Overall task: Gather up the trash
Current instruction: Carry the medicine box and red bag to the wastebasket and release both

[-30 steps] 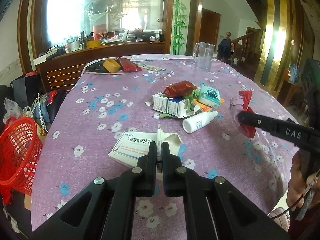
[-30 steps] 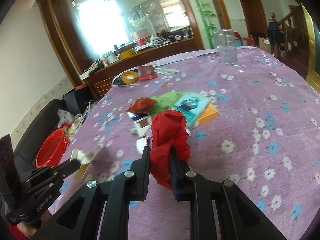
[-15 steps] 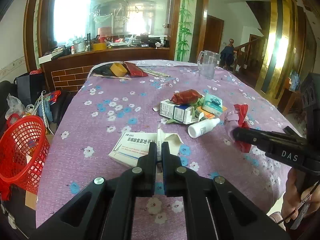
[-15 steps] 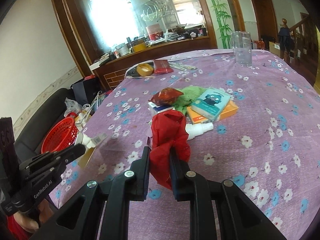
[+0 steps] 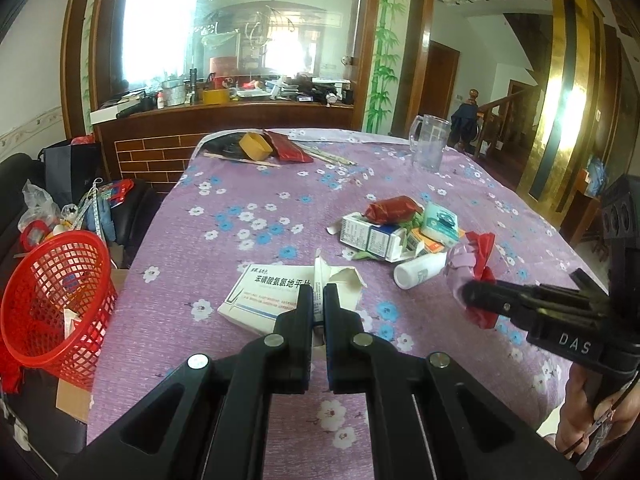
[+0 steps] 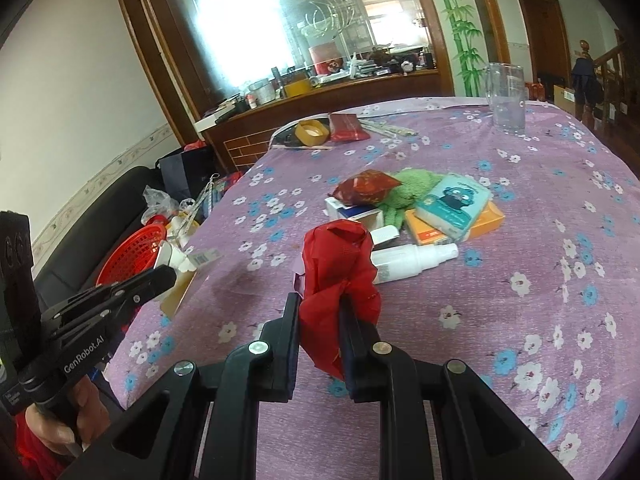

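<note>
While the left tongs (image 5: 319, 300) pinch the torn flap of a white medicine box (image 5: 272, 300) near the tabletop's (image 5: 224, 240) left edge, their fingers nearly closed on the cardboard, the right tongs (image 6: 319, 308) clamp tight on a crumpled red wrapper (image 6: 338, 268) held above the cloth. Toward the tabletop's middle sits a heap of trash: a white spray bottle (image 6: 412, 260) on its side, a red snack bag (image 6: 366, 186) atop an open carton (image 5: 372, 236), and a teal tissue pack (image 6: 452, 204). Beyond the left edge, lower down, stands a red mesh basket (image 5: 52, 300). A clear glass mug (image 5: 428, 142) stands near the far edge.
</note>
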{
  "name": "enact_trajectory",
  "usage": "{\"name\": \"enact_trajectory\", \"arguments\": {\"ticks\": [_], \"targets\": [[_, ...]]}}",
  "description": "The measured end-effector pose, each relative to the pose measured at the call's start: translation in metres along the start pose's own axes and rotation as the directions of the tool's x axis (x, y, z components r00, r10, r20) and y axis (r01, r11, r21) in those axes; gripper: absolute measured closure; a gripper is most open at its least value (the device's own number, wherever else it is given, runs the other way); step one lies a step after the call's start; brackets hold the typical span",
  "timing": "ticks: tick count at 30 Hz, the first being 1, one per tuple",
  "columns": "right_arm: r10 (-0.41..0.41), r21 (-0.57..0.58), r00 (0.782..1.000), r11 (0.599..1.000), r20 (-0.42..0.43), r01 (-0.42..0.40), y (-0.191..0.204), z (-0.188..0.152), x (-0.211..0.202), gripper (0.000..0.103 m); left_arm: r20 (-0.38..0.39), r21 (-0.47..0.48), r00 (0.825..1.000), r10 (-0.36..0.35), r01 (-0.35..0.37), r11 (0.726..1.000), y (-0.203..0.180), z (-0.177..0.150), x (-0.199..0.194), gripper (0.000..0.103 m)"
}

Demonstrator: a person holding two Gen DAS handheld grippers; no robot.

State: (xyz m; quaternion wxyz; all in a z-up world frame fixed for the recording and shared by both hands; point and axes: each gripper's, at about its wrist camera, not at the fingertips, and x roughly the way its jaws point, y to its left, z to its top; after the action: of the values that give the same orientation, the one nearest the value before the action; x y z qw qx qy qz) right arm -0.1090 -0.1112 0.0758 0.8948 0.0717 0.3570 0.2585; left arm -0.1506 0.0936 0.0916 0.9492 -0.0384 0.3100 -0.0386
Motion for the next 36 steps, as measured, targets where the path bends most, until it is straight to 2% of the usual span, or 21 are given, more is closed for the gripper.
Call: {"name": "enact_trajectory", "arguments": {"ticks": [9,17,20,26,31,36], "targets": [[0.037,-0.033,0.999,0.999,-0.032,-0.038,0.021,0.004,0.013,0.084,0.015,-0.027,1.000,0.025,-0.025,0.999,0.019,0.004,-0.008,0.098],[0.107,-0.066,0.990,0.991,-0.092,-0.114,0.051,0.011,0.034,0.083,0.052,-0.101,0.996,0.068,-0.063,0.993,0.063,0.016,-0.033,0.098],[0.146,-0.083,0.983,0.984,-0.112,-0.156,0.069,0.018,0.041,0.083,0.069,-0.125,0.993,0.095,-0.085,0.988,0.083,0.019,-0.045,0.098],[0.224,-0.144,0.963,0.959,-0.150,-0.246,0.120,0.037,0.057,0.083,0.096,-0.177,0.977,0.191,-0.172,0.969,0.133,0.021,-0.070,0.098],[0.269,-0.204,0.947,0.931,-0.174,-0.301,0.172,0.049,0.074,0.083,0.085,-0.228,0.963,0.255,-0.230,0.946,0.176,0.017,-0.080,0.098],[0.299,-0.232,0.930,0.909,-0.213,-0.345,0.216,0.059,0.098,0.083,0.067,-0.267,0.958,0.278,-0.251,0.930,0.209,0.010,-0.080,0.098]]}}
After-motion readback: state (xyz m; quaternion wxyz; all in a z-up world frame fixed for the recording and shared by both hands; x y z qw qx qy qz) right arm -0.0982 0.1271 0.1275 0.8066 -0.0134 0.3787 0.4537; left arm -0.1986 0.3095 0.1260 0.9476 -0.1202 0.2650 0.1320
